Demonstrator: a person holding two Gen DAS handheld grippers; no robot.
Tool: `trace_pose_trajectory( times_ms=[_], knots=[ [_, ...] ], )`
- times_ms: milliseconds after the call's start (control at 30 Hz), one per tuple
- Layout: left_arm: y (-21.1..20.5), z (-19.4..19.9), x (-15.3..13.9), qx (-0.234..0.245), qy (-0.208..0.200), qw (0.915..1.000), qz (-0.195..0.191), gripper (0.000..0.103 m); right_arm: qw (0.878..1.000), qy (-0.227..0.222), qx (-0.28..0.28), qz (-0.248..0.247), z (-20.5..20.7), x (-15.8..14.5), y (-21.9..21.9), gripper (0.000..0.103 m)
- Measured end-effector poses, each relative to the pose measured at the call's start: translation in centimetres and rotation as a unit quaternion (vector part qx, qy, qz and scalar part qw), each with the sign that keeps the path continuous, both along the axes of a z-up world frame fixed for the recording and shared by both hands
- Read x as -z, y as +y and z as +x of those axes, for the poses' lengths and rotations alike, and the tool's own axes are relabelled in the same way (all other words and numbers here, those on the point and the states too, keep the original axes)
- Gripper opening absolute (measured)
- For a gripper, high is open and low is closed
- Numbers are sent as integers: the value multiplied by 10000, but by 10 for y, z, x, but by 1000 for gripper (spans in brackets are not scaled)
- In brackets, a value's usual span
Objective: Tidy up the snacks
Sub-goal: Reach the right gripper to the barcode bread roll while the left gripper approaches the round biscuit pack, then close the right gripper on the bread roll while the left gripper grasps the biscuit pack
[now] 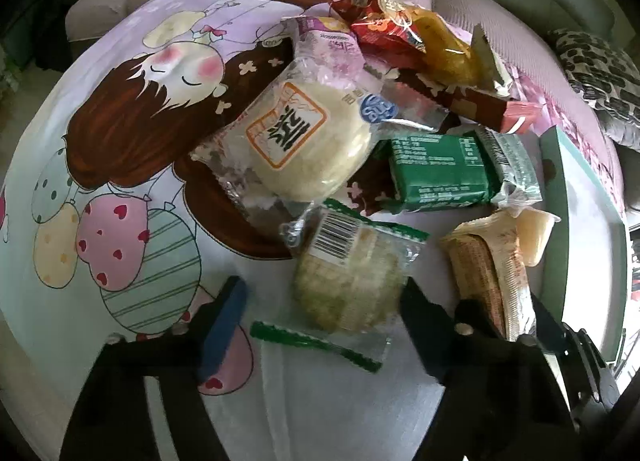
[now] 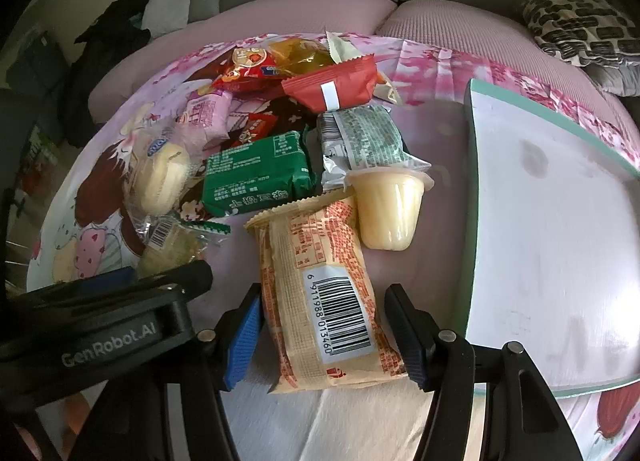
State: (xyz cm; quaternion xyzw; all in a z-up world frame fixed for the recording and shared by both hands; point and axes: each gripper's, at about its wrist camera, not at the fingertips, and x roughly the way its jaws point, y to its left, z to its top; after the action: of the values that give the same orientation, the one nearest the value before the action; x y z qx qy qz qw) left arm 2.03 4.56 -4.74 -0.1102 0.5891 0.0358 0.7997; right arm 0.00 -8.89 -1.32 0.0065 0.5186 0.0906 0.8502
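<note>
snack pile [image 2: 280,133] on cartoon sheet; orange wafer pack [image 2: 324,301] at 6 o'clock, jelly cup [image 2: 386,209] tipped beside it at 1 o'clock.

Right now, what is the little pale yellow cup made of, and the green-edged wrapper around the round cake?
The little pale yellow cup looks like thin, glossy clear plastic: light shines on its side and the filling shows through. The green-edged wrapper looks like crinkly see-through plastic film, since the cake shows through it.

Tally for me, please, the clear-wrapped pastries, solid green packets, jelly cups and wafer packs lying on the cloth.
Clear-wrapped pastries: 2
Solid green packets: 1
Jelly cups: 1
Wafer packs: 1
Total: 5
</note>
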Motion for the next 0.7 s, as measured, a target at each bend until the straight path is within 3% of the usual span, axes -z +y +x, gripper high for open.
trace_pose_trajectory(
  times_ms=[100,267,400,700],
  knots=[
    [1,-6,-7,-1,-34,10000,-58,70,10000,-10,-4,39,0,0,-1,62],
    [2,-6,-14,27,-57,9999,-79,69,9999,-45,-29,141,-1,-3,-2,45],
    [1,-13,-25,72,-113,9997,-196,63,9998,-86,-55,191,-4,-8,-2,42],
    [1,-25,-50,104,-330,9991,-239,61,9992,-249,17,316,-10,-23,-11,41]
  ],
)
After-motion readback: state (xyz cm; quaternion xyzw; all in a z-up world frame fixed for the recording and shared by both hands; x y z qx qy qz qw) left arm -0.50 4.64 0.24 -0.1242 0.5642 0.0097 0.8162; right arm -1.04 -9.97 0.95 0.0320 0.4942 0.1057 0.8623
